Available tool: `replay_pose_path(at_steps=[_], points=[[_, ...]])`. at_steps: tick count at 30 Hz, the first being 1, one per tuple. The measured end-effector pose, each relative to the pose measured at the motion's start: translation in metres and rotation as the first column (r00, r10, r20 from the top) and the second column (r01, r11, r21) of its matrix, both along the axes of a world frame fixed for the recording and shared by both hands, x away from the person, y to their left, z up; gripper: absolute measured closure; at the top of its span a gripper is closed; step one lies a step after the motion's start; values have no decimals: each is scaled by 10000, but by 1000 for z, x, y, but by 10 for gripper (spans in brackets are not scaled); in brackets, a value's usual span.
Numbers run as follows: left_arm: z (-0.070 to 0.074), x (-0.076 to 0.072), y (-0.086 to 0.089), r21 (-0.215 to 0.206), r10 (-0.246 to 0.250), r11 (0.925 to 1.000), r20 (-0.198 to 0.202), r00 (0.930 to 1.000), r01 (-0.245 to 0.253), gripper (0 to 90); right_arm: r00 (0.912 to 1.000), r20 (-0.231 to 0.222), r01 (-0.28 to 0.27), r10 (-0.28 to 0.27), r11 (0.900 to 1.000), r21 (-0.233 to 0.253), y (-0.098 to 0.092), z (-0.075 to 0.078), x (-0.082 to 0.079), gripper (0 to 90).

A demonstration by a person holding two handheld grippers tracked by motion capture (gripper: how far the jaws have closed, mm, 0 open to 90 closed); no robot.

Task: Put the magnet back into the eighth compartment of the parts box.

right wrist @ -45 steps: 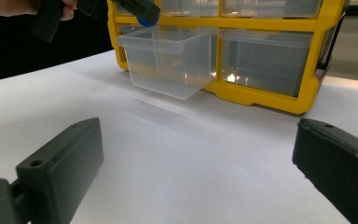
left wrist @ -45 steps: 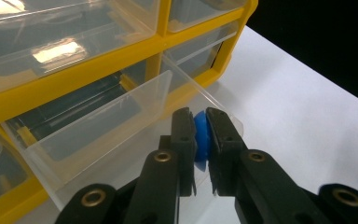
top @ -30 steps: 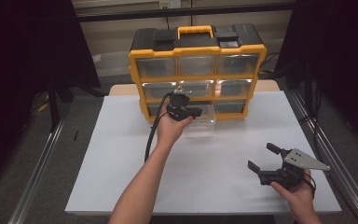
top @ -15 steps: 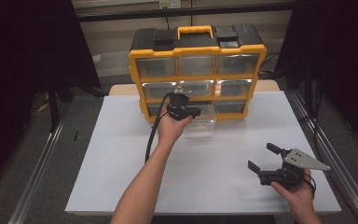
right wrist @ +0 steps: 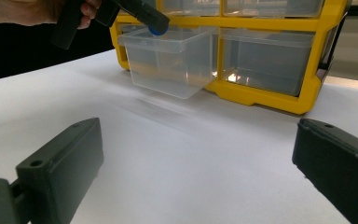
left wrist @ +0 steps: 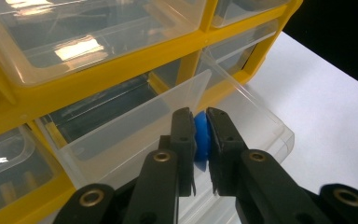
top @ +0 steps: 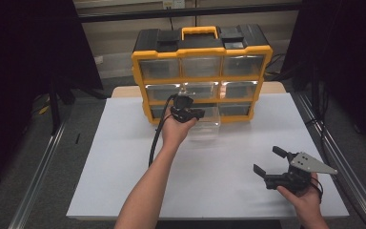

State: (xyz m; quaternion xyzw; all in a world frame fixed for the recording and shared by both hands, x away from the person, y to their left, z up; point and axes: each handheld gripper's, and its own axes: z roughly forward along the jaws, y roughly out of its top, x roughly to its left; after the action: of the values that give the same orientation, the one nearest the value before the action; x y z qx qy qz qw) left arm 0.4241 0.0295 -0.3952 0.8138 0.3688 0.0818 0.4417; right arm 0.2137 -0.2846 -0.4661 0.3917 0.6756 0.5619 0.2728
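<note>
the left gripper [left wrist: 200,140] is pinching a small blue piece [left wrist: 200,142] over the pulled-out clear drawer [top: 205,125] of the yellow organizer [top: 201,50]. the right gripper [top: 272,163] is hovering low over the white bench [top: 114,162], fingers spread, well apart from the drawer

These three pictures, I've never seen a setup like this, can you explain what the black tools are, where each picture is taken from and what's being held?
A person sits at a table covered in white and holds a two-jaw hand tool, a gripper, in each hand. The wide picture comes from a fixed camera above, looking forward and down. The other two come from small cameras riding on the grippers, looking along their black jaws.

On the table stands a yellow organiser box with clear drawers. One bottom drawer is pulled out. The left gripper is above that open drawer, its jaws shut on a small blue piece; I cannot tell what the piece is. The right gripper rests near the table's front right, jaws wide apart, holding nothing.
</note>
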Motion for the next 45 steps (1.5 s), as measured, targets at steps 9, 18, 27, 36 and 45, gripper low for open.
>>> replay_pose_path(at_steps=[9, 18, 27, 36, 45], points=[[-2, 1, -1, 43, 107, 9999, 5, 9999, -108, 756, 10000, 8, 2, -2, 10000, -9, 0, 0, 0, 15], [2, -3, 4, -38, 232, 9997, -77, 9997, -232, 635, 10000, 16, 30, -30, 10000, -10, 0, 0, 0, 15], [5, -10, 5, -38, 112, 9999, 121, 9999, -111, 526, 10000, -5, 16, -16, 10000, 20, 0, 0, -1, 15], [3, -17, 8, -492, 250, 9985, 143, 9996, -243, 399, 10000, -10, 17, -17, 10000, -22, 0, 0, 0, 15], [3, -23, 12, -537, 240, 9983, 259, 9994, -226, 288, 10000, -2, -13, 13, 10000, -58, 0, 0, 0, 15]])
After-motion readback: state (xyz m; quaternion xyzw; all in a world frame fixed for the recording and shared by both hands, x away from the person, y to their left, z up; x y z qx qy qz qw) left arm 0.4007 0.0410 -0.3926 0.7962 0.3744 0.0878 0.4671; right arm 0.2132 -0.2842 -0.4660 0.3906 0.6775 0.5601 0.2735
